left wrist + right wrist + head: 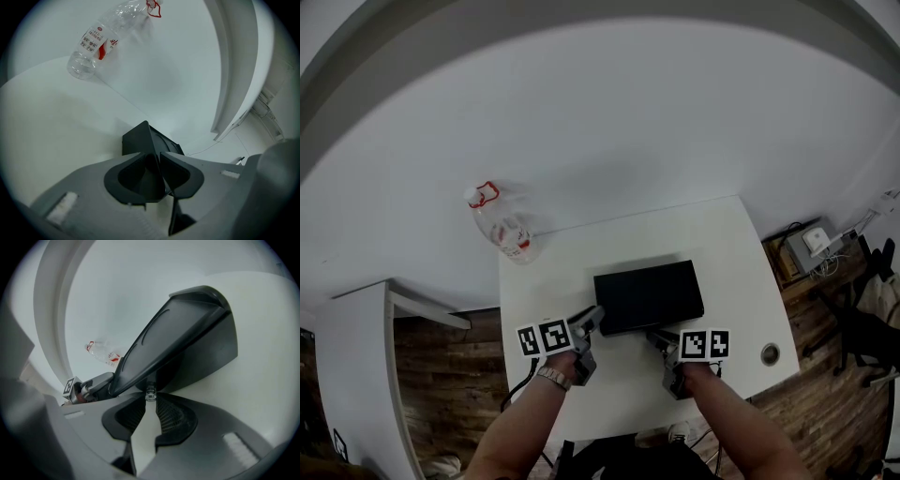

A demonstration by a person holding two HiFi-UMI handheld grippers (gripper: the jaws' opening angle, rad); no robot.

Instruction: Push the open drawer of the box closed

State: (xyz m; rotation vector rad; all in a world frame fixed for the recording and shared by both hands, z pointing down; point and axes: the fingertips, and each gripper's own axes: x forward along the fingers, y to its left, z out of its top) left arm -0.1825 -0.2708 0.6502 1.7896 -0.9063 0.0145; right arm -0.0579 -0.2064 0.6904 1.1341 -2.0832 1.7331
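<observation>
A flat black box (pixel 649 296) lies in the middle of the white table (pixel 727 244). Its drawer front faces me and carries a small clear knob (pixel 150 393). My right gripper (pixel 150 401) is shut, and its tips rest against that knob under the box's overhanging lid (pixel 178 333). The drawer front looks level with the box, though shadow hides the seam. In the head view the right gripper (pixel 662 341) is at the box's near edge. My left gripper (pixel 158 157) is shut and empty, its tips at the box's near left corner (pixel 140 137); the left gripper (pixel 589 324) touches that corner.
An empty clear plastic bottle (pixel 508 230) with a red label lies at the table's far left corner; the bottle (pixel 93 44) is well beyond the box. A round cable hole (pixel 770 353) sits near the table's right front. A white cabinet (pixel 356 375) stands to the left.
</observation>
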